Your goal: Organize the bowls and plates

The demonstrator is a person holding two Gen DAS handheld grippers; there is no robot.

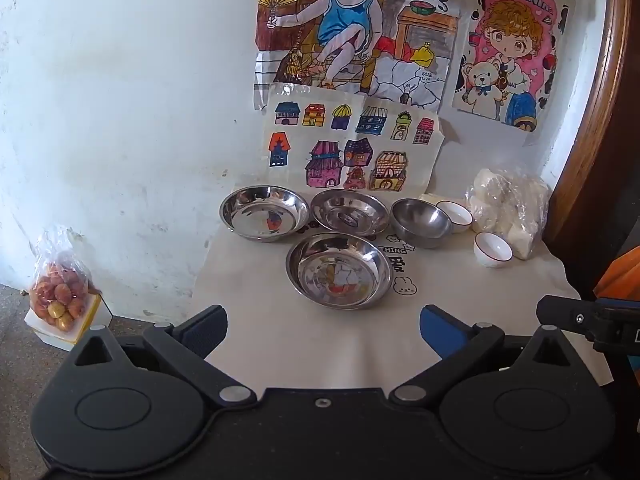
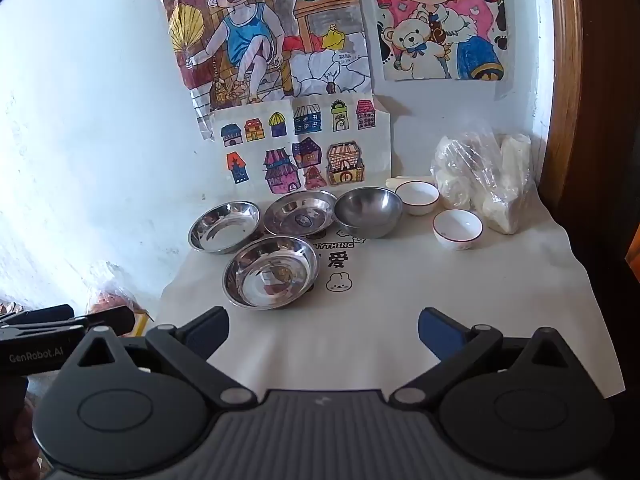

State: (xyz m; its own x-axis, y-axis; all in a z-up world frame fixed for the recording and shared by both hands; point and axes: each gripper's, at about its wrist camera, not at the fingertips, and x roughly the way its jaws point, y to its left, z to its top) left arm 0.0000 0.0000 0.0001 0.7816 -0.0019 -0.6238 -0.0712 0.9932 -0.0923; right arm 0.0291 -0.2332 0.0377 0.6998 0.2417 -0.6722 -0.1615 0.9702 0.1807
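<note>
Table [image 2: 400,320] w/ white cloth is carrying everything. 3 steel plates [image 1: 339,270] are sitting centre-left, nearest one apart from the back pair. Steel bowl [image 1: 420,220] is sitting just right of them; 2 white bowls [image 1: 493,249] near the bag. Left gripper [image 1: 323,332] & right gripper [image 2: 323,332] are hovering, jaws wide, empty. Probably pre-grasp; next move is likely calling for a rim pinch on nearest plate.

A whitewashed wall [image 1: 120,120], scuffed in places, carries three children's colored drawings [image 1: 352,32] at twelve o'clock. A curved wooden frame [image 1: 600,100] borders the scene at three o'clock. A pale printed cloth [image 1: 320,340] covers the table; gray floor [image 1: 16,360] lies at eight o'clock.
</note>
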